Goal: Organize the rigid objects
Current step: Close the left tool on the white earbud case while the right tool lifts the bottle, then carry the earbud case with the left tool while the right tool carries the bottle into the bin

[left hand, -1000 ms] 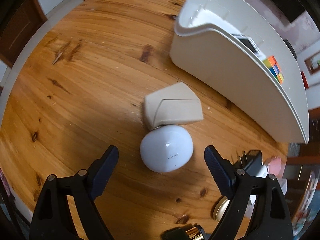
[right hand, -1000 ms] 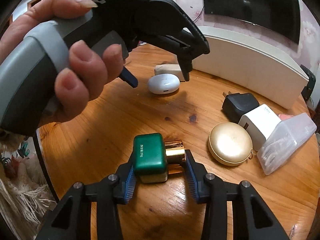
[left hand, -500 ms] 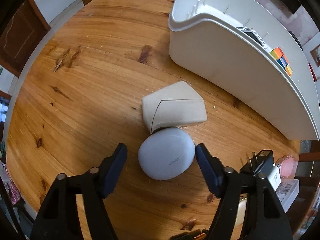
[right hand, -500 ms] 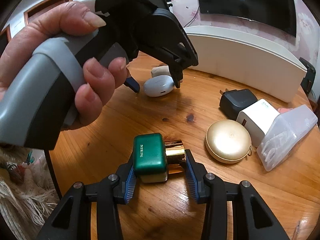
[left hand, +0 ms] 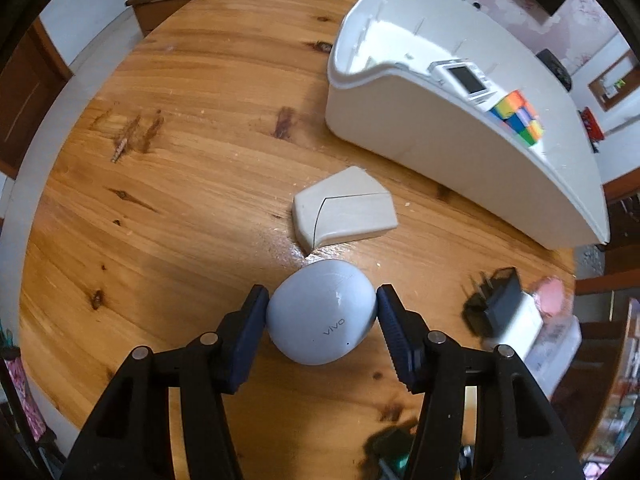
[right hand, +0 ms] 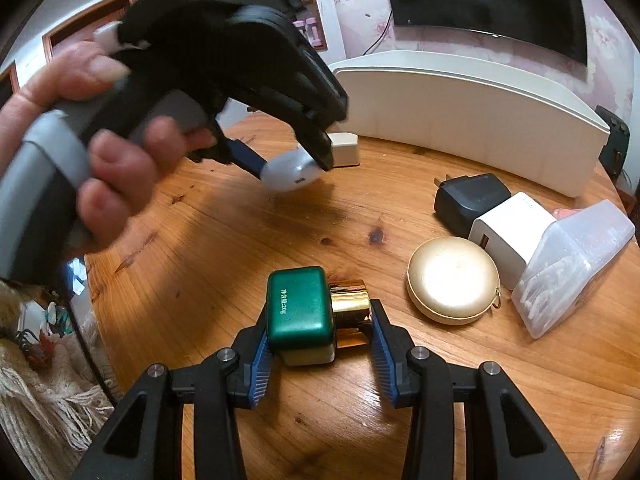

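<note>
Left wrist view: my left gripper (left hand: 322, 312) has its pads clamped on either flank of the pale blue earbud case (left hand: 322, 316), which sits between the fingers above the wooden table (left hand: 168, 168). The case's long axis runs across the pads, side to side; its printed logo faces up and toward the camera. Just beyond it lies a beige wedge-shaped box (left hand: 344, 208), apart from the case by a narrow gap. The white bin (left hand: 440, 136) stands farther off to the right, already holding a small screen device (left hand: 464, 78) and a colour cube (left hand: 518, 118).

Right wrist view: my right gripper (right hand: 318, 326) brackets a green-capped bottle (right hand: 301, 314) with a gold collar (right hand: 349, 300), lying on its side on the table, cap to the left, long axis across the fingers. The left pad touches the cap; the right pad appears close to the collar, though I cannot tell whether it bears on it. A gold round compact (right hand: 452, 280), black charger (right hand: 470, 198), white charger (right hand: 506, 226) and clear plastic box (right hand: 576, 260) sit to the right.

Risks, in my judgement: the case is smooth and rounded, so a grip off its widest line could squeeze it out forward. The bottle could roll or pivot if only the cap end is pinched
</note>
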